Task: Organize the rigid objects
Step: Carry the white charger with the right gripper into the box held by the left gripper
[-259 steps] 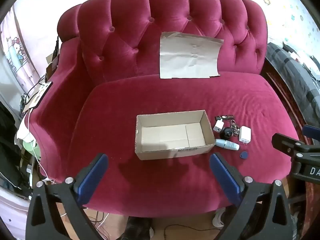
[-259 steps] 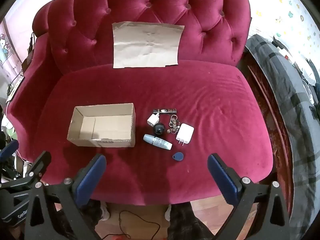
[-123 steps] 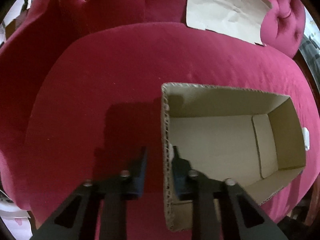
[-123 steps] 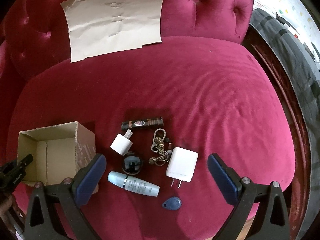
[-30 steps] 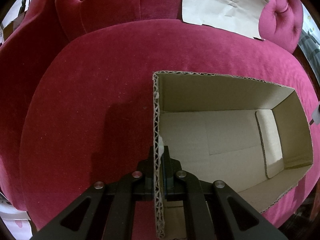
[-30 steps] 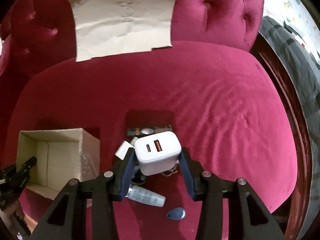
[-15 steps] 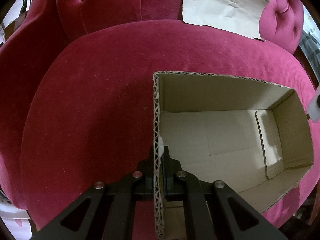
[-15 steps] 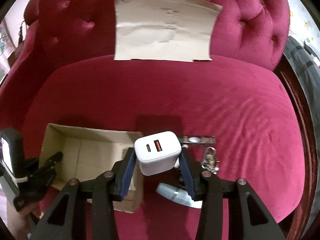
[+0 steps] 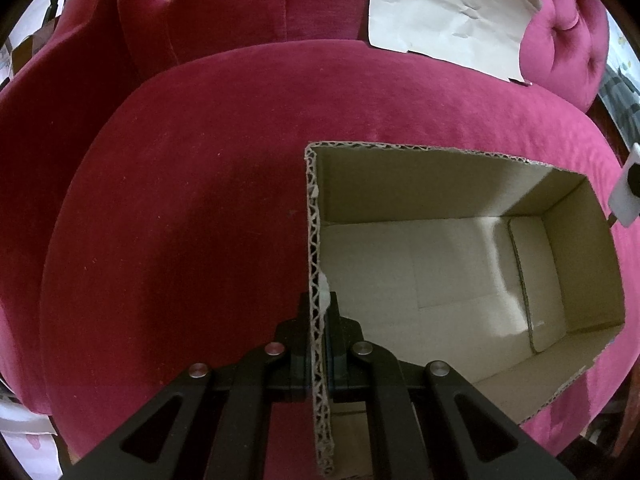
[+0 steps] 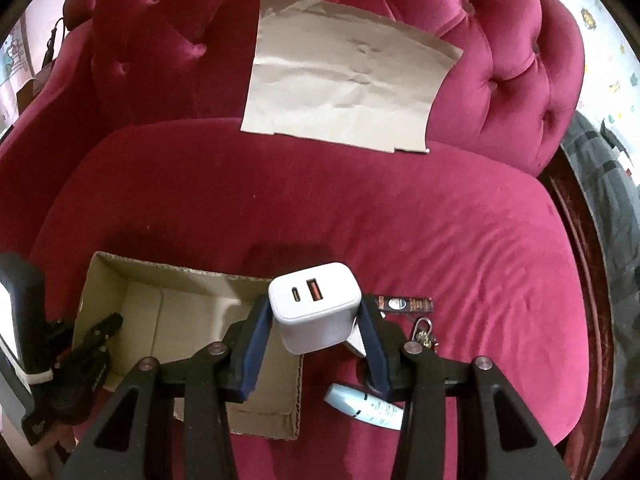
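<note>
An open, bare cardboard box (image 9: 440, 184) (image 10: 192, 312) sits on the red velvet sofa seat. My left gripper (image 9: 318, 320) is shut on the box's left end wall; it shows at the box's left end (image 10: 100, 332) in the right wrist view. My right gripper (image 10: 316, 320) is shut on a white two-port charger (image 10: 316, 308), held above the box's right end. That charger peeks in at the right edge (image 9: 626, 196) of the left wrist view. On the seat right of the box lie a dark tube (image 10: 404, 304), a key bunch (image 10: 424, 334) and a pale blue bottle (image 10: 368, 404).
A creased sheet of cardboard (image 10: 344, 76) (image 9: 448, 12) leans on the tufted backrest. The sofa's front edge runs just below the box. A grey plaid blanket (image 10: 612, 200) lies off the sofa's right side. A small white plug is partly hidden behind my right fingers.
My right gripper carried the white charger leftward from above the small items to above the box's right end. The left gripper kept its hold on the box wall.
</note>
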{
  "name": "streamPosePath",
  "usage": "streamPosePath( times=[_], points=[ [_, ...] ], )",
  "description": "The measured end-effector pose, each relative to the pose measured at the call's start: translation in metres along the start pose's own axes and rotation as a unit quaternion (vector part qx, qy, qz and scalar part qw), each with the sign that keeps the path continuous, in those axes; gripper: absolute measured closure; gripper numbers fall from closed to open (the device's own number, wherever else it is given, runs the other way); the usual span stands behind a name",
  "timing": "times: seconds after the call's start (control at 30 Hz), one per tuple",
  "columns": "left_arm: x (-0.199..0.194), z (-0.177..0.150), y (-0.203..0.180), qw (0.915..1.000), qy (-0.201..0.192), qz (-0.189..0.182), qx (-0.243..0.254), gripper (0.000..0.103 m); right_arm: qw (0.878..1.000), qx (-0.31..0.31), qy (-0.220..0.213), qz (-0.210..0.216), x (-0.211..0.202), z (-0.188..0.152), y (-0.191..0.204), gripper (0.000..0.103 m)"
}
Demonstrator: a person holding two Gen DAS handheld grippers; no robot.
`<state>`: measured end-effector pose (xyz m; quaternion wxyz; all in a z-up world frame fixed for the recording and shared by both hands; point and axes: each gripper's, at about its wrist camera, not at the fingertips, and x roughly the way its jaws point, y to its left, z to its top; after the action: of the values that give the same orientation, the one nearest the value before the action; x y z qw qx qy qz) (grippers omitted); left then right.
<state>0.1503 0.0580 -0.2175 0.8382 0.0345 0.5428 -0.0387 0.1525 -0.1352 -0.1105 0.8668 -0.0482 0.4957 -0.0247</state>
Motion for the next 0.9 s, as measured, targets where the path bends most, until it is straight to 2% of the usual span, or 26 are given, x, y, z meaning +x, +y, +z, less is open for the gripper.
streamPosePath(
  times=[0.23, 0.47, 0.9],
  points=[
    [0.0, -0.001, 0.005, 1.0, 0.0, -0.003, -0.002, 0.099, 1.0, -0.016, -0.009, 0.024, -0.007, 0.002, 0.02, 0.056],
    [-0.001, -0.002, 0.006, 1.0, 0.0, -0.004, -0.002, 0.099, 0.997, -0.028, 0.002, 0.073, -0.001, -0.002, 0.047, 0.056],
    [-0.002, -0.001, 0.005, 1.0, -0.001, -0.004, -0.001, 0.099, 0.991, -0.035, 0.025, 0.128, 0.024, -0.015, 0.08, 0.056]
  ],
)
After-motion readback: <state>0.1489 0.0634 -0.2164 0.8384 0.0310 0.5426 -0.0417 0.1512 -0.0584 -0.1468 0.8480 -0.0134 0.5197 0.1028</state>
